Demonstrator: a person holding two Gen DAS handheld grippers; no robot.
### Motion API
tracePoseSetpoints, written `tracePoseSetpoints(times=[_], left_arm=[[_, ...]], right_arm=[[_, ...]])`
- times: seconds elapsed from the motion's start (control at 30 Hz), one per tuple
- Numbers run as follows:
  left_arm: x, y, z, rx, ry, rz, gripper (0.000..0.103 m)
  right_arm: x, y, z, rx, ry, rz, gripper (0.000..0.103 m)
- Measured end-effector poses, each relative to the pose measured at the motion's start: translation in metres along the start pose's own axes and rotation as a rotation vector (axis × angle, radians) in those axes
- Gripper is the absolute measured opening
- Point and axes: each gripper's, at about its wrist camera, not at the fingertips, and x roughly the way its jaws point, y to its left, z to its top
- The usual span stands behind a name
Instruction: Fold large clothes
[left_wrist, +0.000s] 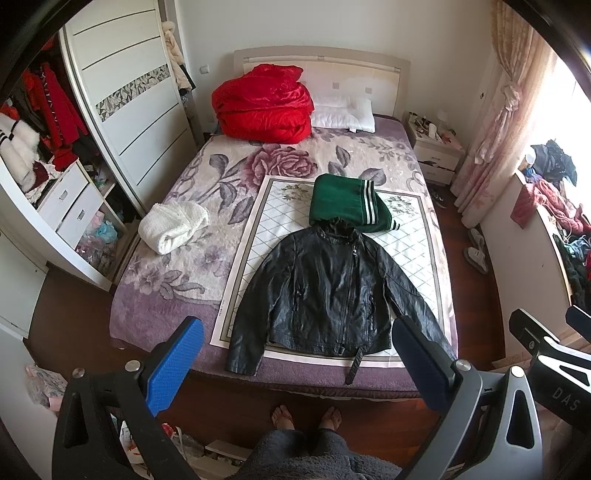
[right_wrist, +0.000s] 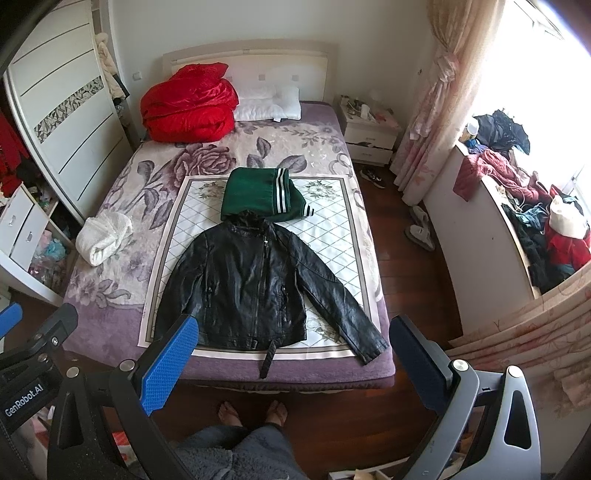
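Jacket (left_wrist: 325, 291), black and leather-like, lies face up and spread flat on a white quilted mat (left_wrist: 255, 236) laid over the bed (left_wrist: 177, 295). Its sleeves angle outward to each side, the zip runs diagonally down the front, and a strap at the hem hangs over the bed's near edge. Its collar touches a folded green garment (left_wrist: 343, 205) with white stripes, which sits farther up the mat. A white bundle (left_wrist: 171, 227) lies on the blanket to the left of the mat, well apart from the jacket. At the head of the bed are a red quilt (left_wrist: 264, 105) and, beside it, a pillow (left_wrist: 343, 110).

The left gripper (left_wrist: 295, 362) hangs above the floor at the foot of the bed, its jaws spread wide with nothing between them. The right gripper (right_wrist: 291, 360) is alongside it, jaws likewise wide apart and holding nothing. Neither touches the jacket. Two bare feet (right_wrist: 253, 411) stand on the wood floor near the bed.
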Motion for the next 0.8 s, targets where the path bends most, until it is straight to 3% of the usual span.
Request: tracePoseSetpoints(times=[0.57, 0.7, 0.8], left_arm=[[-0.007, 0.000, 0.005, 0.001, -0.001, -0.007, 0.103], [-0.007, 0.001, 0.012, 0.003, 0.006, -0.014, 0.103], [0.011, 0.004, 0.030, 0.021, -0.026, 0.020, 0.103]], right_arm=[[0.002, -0.001, -0.005, 0.003, -0.002, -0.001, 0.103], [-0.002, 0.004, -0.001, 0.003, 0.000, -0.006, 0.103], [0.003, 0.013, 0.006, 0.025, 0.006, -0.033, 0.103]])
